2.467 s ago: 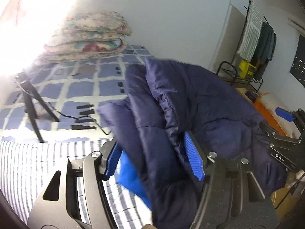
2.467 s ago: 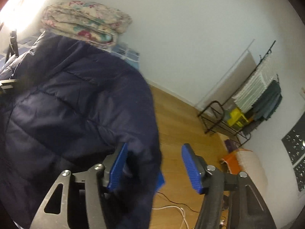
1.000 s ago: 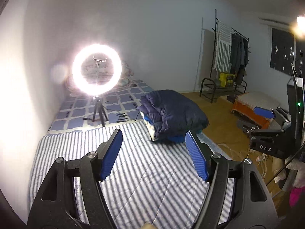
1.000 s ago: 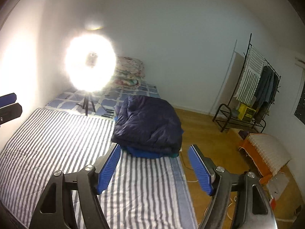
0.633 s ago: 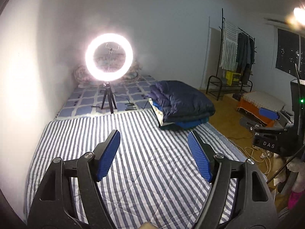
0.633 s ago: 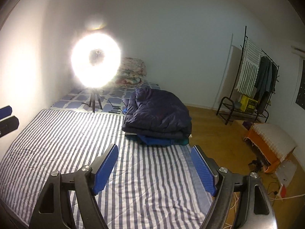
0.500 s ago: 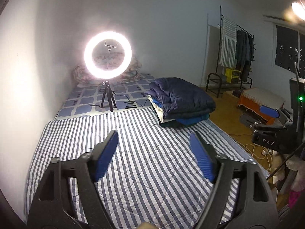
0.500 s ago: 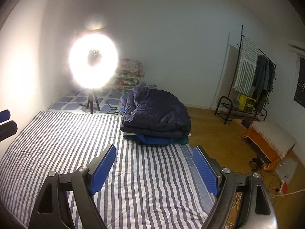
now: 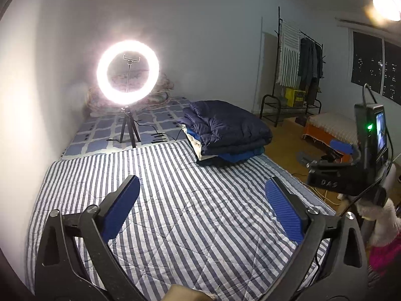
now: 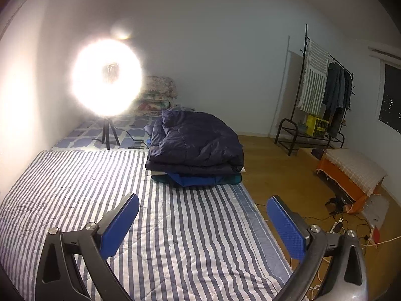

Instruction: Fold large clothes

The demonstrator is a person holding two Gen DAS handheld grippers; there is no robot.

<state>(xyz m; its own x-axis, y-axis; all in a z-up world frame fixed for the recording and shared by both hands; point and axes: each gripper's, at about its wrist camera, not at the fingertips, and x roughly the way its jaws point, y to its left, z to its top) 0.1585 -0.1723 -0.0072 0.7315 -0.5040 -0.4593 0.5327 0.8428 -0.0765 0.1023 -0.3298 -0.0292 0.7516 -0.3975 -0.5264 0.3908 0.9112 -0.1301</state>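
Left wrist view shows your left gripper [image 9: 200, 210] just above the striped bed cover [image 9: 175, 213], tilted downward, its fingers [image 9: 120, 210] just opened wide with nothing between them. Your right gripper [image 10: 203, 225] is the same, spread wide and empty. Farther on, the navy puffer jacket [image 10: 198, 143] lies folded on a stack of clothes [image 10: 200, 178] at the bed's far edge. It looks soft, bulky, probably slippery; take it by a seam or hem.

The striped quilt [image 10: 175, 225] lies bare up to the folded pile [image 10: 195, 150]; the tripod [image 10: 107, 135] stands seemingly just beyond.
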